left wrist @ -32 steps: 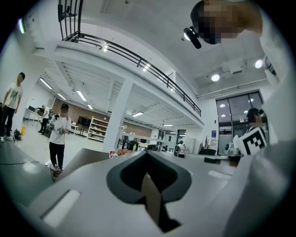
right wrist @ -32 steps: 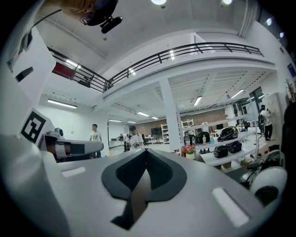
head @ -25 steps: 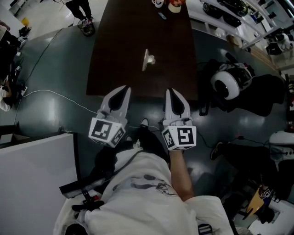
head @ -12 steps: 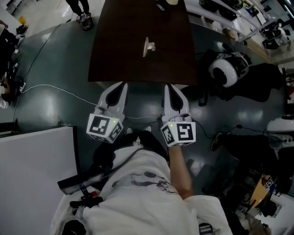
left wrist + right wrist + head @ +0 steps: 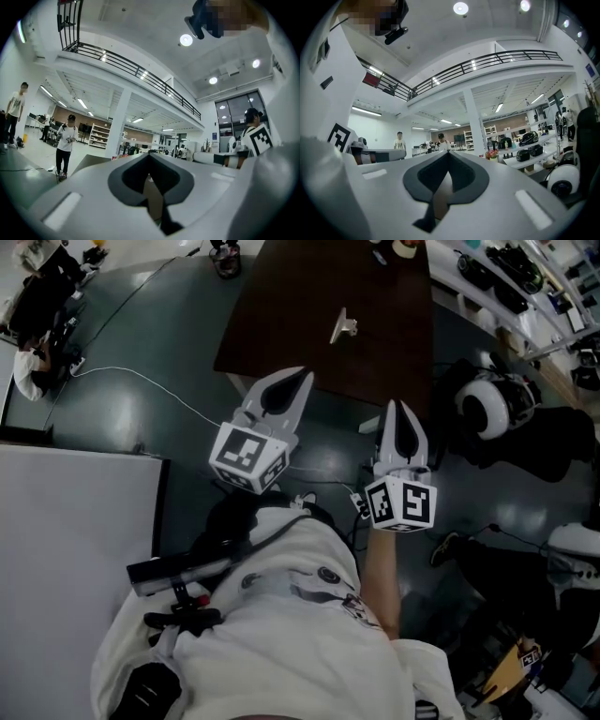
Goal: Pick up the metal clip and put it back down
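Note:
The metal clip lies on the dark brown table, near its middle, in the head view. My left gripper is shut, with its tip over the table's near edge, short of the clip. My right gripper is also shut and hangs over the floor just off the near right corner. Neither holds anything. In the left gripper view the jaws of the left gripper meet, as do those of the right gripper in its view. Neither gripper view shows the clip.
A white round helmet-like object sits among dark gear right of the table. A white cable runs over the floor at left. A white panel stands at lower left. Small items sit at the table's far end. A person stands beyond.
Both grippers have risen and come forward to the table's near edge, still shut. The head camera has swung, so the table and clip now sit further right in the picture.

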The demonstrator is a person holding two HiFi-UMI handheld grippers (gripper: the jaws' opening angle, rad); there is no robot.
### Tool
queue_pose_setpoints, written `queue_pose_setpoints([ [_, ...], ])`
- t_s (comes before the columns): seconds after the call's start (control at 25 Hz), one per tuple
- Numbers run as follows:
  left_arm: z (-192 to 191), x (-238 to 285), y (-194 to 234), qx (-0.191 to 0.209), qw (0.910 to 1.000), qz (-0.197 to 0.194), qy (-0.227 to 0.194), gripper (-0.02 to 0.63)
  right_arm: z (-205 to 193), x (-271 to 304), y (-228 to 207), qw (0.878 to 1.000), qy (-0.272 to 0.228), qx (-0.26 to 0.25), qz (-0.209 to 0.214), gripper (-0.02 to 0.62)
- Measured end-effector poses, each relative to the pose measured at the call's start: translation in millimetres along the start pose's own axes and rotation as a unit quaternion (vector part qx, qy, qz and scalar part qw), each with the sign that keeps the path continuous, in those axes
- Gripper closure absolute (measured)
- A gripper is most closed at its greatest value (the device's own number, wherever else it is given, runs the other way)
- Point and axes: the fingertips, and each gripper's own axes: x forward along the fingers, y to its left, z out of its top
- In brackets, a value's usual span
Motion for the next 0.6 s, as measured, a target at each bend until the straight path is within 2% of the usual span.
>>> queue_pose_setpoints([
  [0.6, 1.6, -3.4, 1.9, 0.002, 0.9998, 0.021, -0.006, 0.611, 3.2, 1.2, -2.9, 1.000, -0.007, -0.010, 0.013, 0.597],
])
